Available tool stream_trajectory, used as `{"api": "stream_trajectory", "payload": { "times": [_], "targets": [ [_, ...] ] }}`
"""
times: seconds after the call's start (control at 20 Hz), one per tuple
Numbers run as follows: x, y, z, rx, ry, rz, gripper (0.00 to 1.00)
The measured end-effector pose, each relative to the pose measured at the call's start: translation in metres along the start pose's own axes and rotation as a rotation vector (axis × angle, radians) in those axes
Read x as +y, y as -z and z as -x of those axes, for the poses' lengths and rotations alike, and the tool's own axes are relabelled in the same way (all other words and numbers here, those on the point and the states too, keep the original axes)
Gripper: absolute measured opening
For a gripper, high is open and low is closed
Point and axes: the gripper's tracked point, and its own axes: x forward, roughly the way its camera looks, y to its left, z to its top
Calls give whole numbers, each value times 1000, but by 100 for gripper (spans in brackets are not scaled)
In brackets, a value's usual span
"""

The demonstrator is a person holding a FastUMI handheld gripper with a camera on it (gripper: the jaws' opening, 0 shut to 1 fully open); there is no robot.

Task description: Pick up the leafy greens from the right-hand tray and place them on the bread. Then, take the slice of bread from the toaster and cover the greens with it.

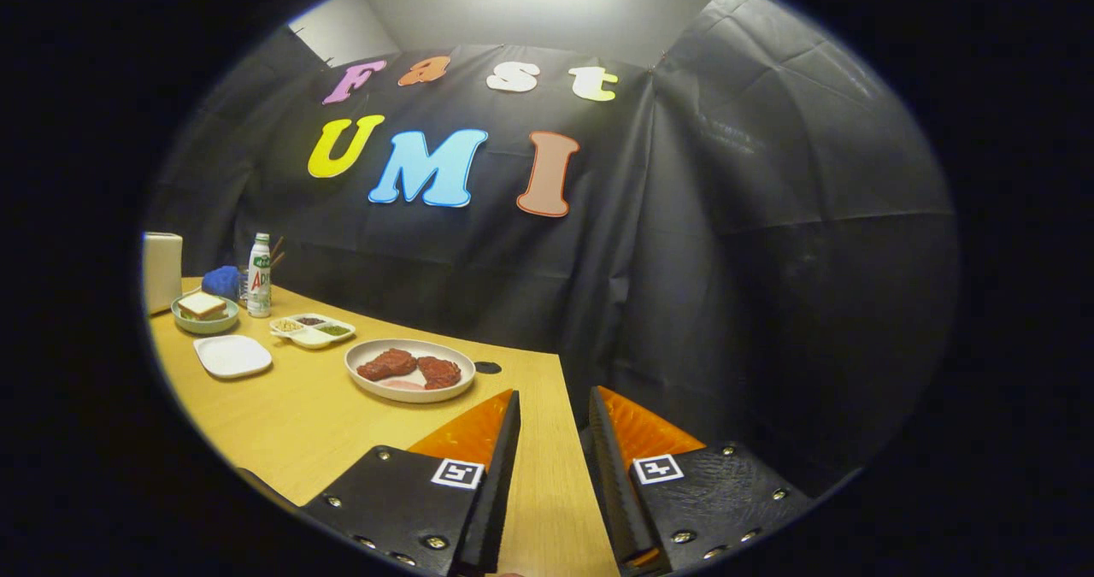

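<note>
Tongs (554, 406) parted, empty, above table (282, 415).

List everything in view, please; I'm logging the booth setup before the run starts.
table: one, light wood, under everything
toaster: one, cream, far end
bowl: one, pale green, beside toaster, holding a bread slice
blue cloth: one, behind bowl
bottle: one, white, beside bowl
divided tray: one, white, ahead of bottle
small plate: one, white, empty
round plate: one, white, with two reddish meat pieces
tongs: open, nothing between them
</note>
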Motion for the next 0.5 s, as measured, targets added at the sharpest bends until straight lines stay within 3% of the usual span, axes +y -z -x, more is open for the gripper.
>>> {"api": "stream_trajectory", "payload": {
  "times": [0.5],
  "targets": [
    [-30, 16, 12, 5, 34, 2, 46]
  ]
}}
